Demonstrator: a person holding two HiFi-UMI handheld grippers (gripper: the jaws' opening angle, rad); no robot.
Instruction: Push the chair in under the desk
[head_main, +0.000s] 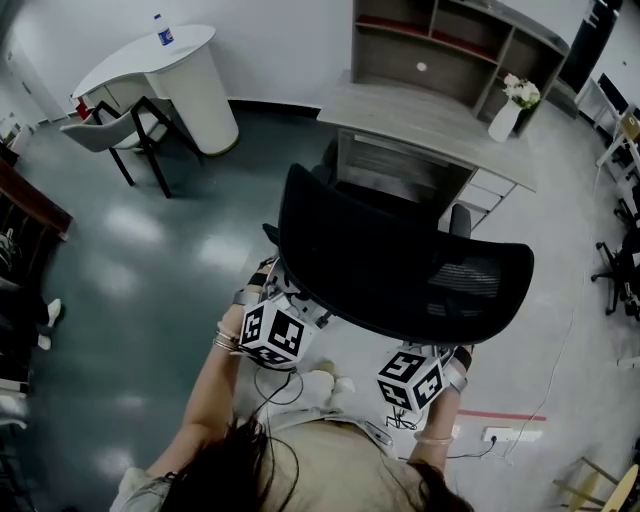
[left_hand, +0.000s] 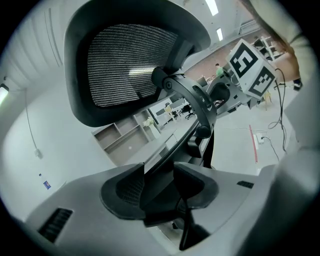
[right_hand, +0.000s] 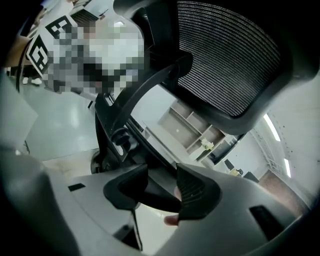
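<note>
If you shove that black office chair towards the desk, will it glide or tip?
Probably glides: the floor looks smooth and glossy, though the chair hides its base. The mesh backrest likely flexes a little. The left gripper and right gripper grip it at the back, so a hard shove might tilt it.

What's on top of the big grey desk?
A white vase of flowers stands near the right end of the desk, and a shelf unit rises at the back. The black chair covers the space beneath, not the top.
</note>
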